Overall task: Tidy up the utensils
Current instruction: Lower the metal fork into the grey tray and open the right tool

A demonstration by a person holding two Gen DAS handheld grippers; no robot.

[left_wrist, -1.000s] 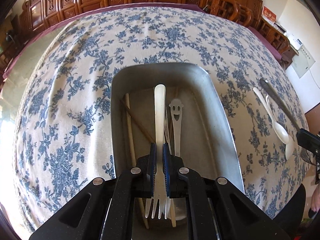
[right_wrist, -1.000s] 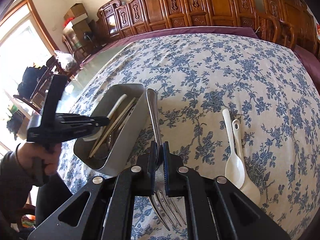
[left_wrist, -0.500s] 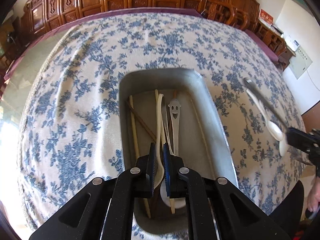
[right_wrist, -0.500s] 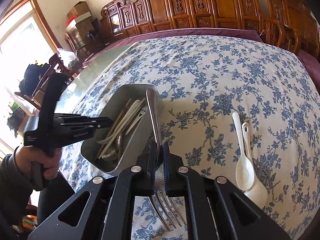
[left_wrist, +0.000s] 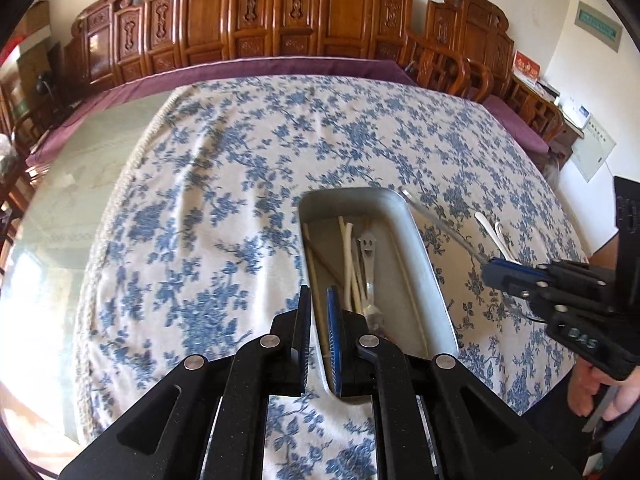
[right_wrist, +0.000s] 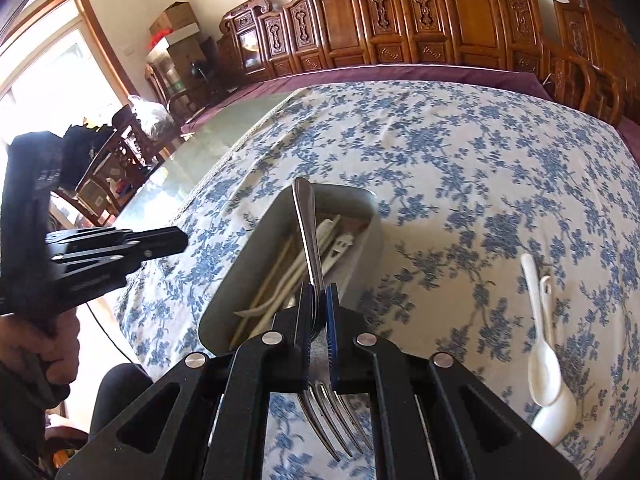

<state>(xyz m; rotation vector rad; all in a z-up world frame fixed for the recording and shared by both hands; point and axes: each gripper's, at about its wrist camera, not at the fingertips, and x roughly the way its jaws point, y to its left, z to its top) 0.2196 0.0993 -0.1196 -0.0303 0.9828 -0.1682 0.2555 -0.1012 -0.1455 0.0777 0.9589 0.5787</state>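
Floral blue-and-white tablecloth point(right_wrist: 460, 168) over a big table, carved wooden chairs point(right_wrist: 400, 32) along the far side. Your right gripper point(right_wrist: 318, 322) is clamped on a metal fork point(right_wrist: 308, 240): neck between the pads, tines poking back under the fingers toward you, handle running straight ahead and slightly up from the fingertips. That handle's long axis lines up roughly with the long axis of the metal tray point(right_wrist: 224, 300), which sits directly ahead of and just below the fingers, its near rim just beyond the pads; the fork handle already overhangs the tray interior. Tray holds chopsticks, white utensils and a smiley-face handled piece point(left_wrist: 368, 246). Judgement: lower and release along the tray's length, no turn needed. Your left gripper point(left_wrist: 318, 334) has its fingers nearly together with nothing between them, hovering over the tray's near left corner, so the right hand is the one placed for this drop. Two white spoons point(right_wrist: 544, 344) lie on the cloth well to the right of the right fingers, handles pointing away, bowls toward you; closer to the right hand than the left.
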